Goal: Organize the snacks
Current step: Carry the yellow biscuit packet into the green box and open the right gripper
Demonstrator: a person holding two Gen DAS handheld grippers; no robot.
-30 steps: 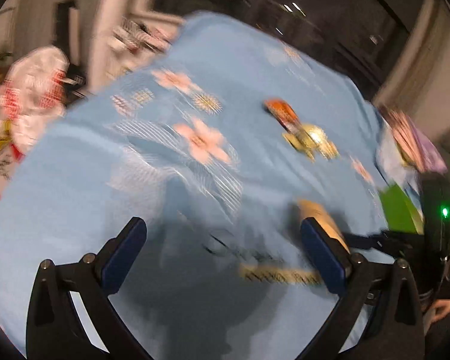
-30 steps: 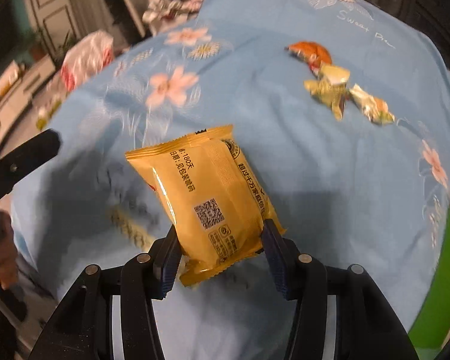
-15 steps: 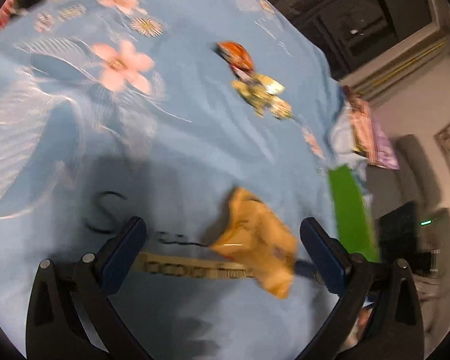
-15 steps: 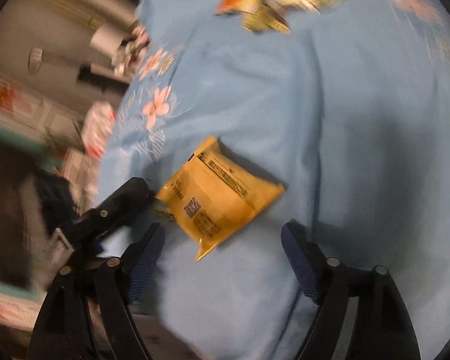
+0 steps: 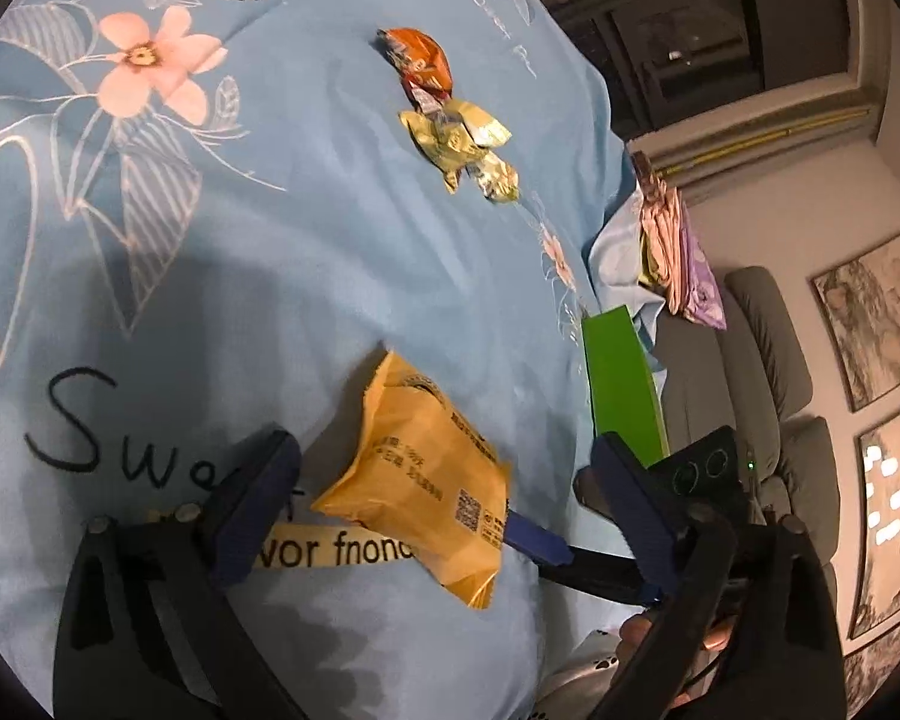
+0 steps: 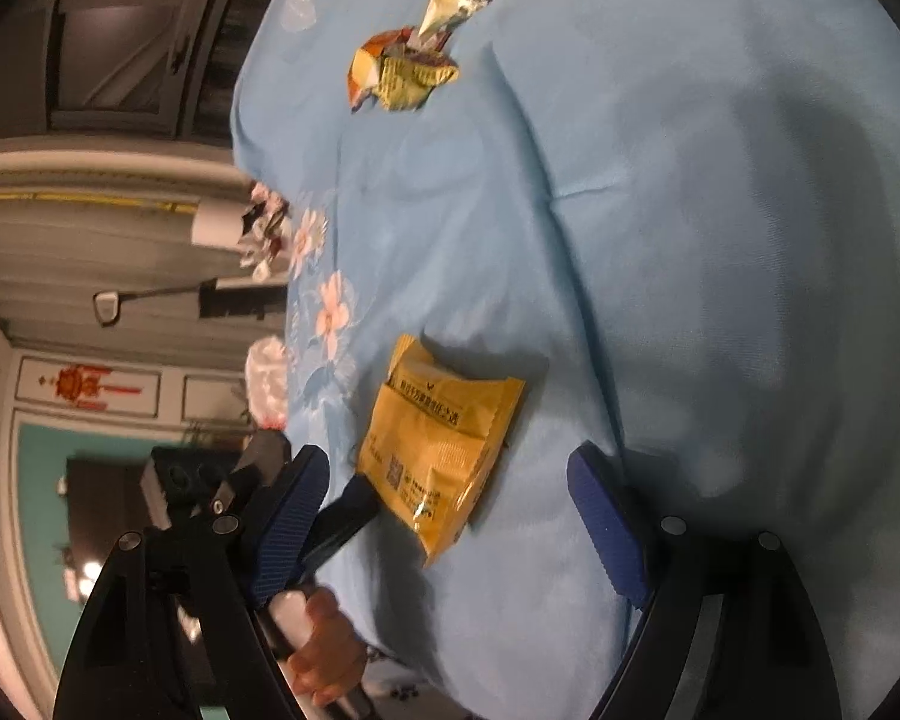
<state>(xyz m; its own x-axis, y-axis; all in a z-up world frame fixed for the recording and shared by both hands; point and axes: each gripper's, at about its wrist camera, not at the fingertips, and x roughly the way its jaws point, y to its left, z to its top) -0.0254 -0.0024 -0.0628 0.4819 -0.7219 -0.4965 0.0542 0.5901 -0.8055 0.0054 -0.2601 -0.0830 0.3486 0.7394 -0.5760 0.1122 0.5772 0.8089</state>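
**Yellow packet released on the blue cloth between two sets of tongs**

A yellow packet (image 5: 417,474) is shown lying on a blue cloth (image 5: 306,252) printed with pink flowers and dark lettering. The packet is seen between the fingers of the left tongs (image 5: 444,480), whose blue pads stand clear of it on either side; these jaws have just been closing a little, yet they remain wide apart and nothing is gripped. One blue finger of the right tongs is visible in the left wrist view just beside the near right corner of the packet; whether it touches the packet cannot be told.

In the right wrist view the same packet (image 6: 438,444) is seen lying ahead of the right tongs (image 6: 450,504), between their fingers but apart from both pads. These jaws have just been opening and are held wide, with the packet released onto the cloth. A finger of the left tongs is seen at the packet's lower left edge, and a hand (image 6: 324,648) is visible below it on the handle.

Farther along the cloth, well apart from the packet, an orange wrapper (image 5: 420,63) lies touching a small cluster of pale green wrappers (image 5: 462,147). A green box (image 5: 621,384) is seen at the right edge of the cloth, with a folded pink and purple bundle (image 5: 678,252) beyond it.
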